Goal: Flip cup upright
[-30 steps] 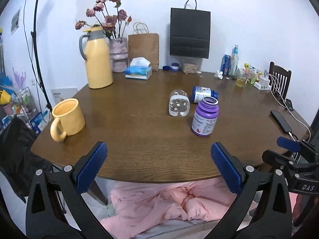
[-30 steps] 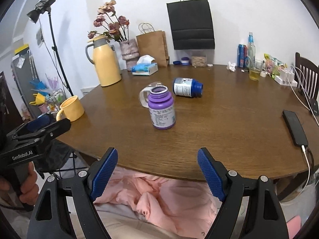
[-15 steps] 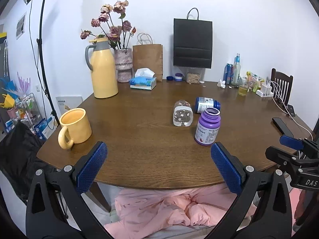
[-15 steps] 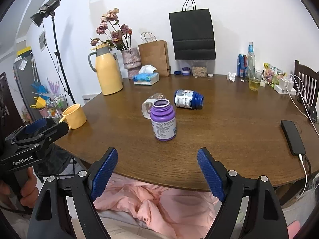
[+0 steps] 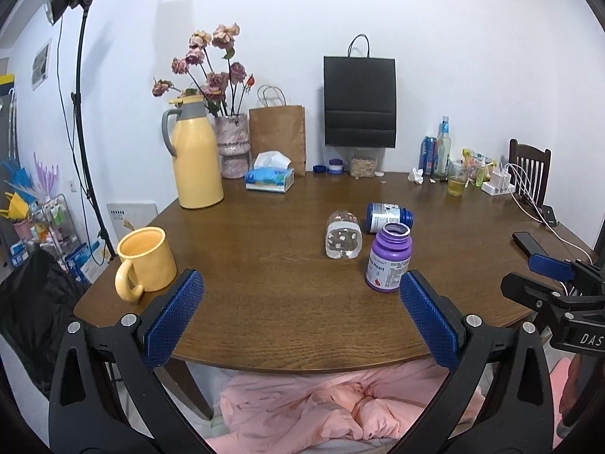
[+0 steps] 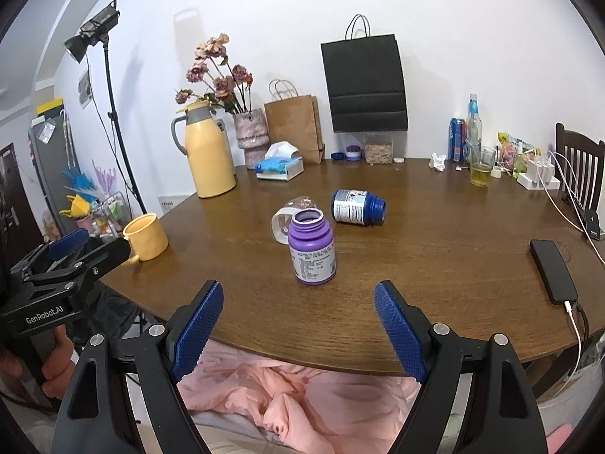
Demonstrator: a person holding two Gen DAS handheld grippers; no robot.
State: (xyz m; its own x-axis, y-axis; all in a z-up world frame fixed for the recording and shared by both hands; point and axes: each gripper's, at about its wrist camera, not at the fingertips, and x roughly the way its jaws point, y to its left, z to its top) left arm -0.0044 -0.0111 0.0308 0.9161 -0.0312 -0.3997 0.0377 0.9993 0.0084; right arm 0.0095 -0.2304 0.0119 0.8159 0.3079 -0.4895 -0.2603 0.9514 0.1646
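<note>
A clear glass cup (image 5: 342, 233) lies on its side in the middle of the round wooden table (image 5: 264, 302), its base toward the left wrist camera. In the right wrist view the cup (image 6: 284, 219) is partly hidden behind an upright purple bottle (image 6: 312, 251). My left gripper (image 5: 302, 310) is open and empty at the table's near edge. My right gripper (image 6: 298, 317) is open and empty, also at the near edge, short of the purple bottle (image 5: 389, 259).
A blue bottle (image 5: 387, 217) lies on its side beside the cup. A yellow mug (image 5: 145, 261) stands at the left edge, a yellow thermos (image 5: 196, 155) and vase behind. A phone (image 6: 554, 270) on a cable lies at right. Pink cloth lies below the table.
Both grippers have drawn back and risen a little from the table; the objects look smaller and farther. Nothing on the table moved.
</note>
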